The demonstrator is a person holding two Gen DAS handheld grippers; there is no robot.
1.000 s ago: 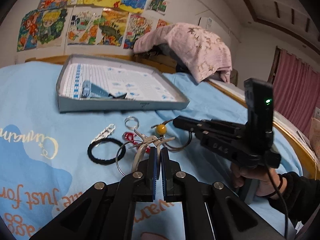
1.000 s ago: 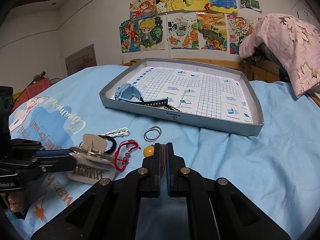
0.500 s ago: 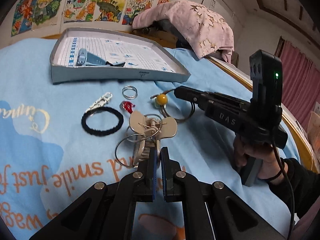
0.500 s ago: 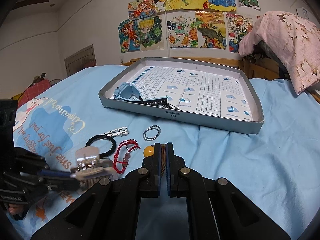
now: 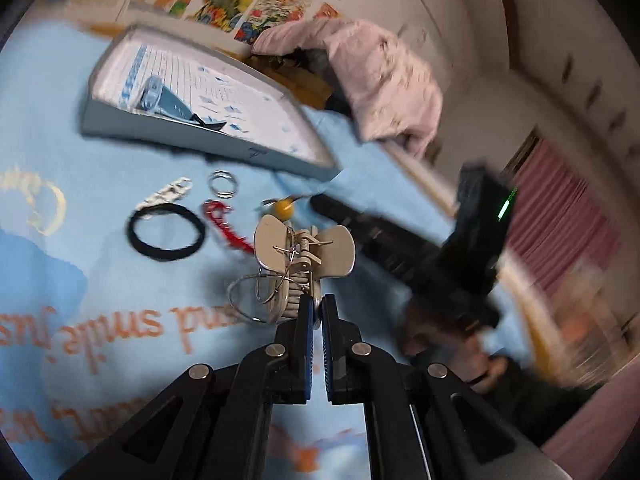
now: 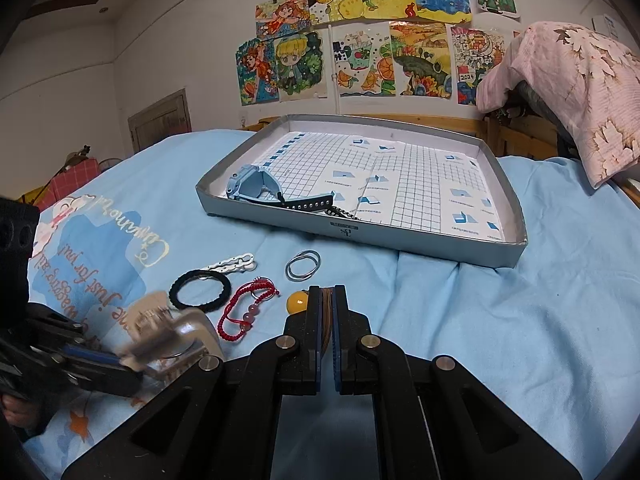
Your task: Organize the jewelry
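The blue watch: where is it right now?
The blue watch lies inside the grey tray, in its near-left corner in the right wrist view, beyond the metal rings on the blue sheet.

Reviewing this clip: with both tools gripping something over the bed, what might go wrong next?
1. The left tool pinches only the toothed end of the beige hair claw; thin wire hoops hang snagged on it and may drop or come along unsorted.
2. The right tool holds a brown cord whose yellow bead lies beside the red bracelet; lifting might drag it.
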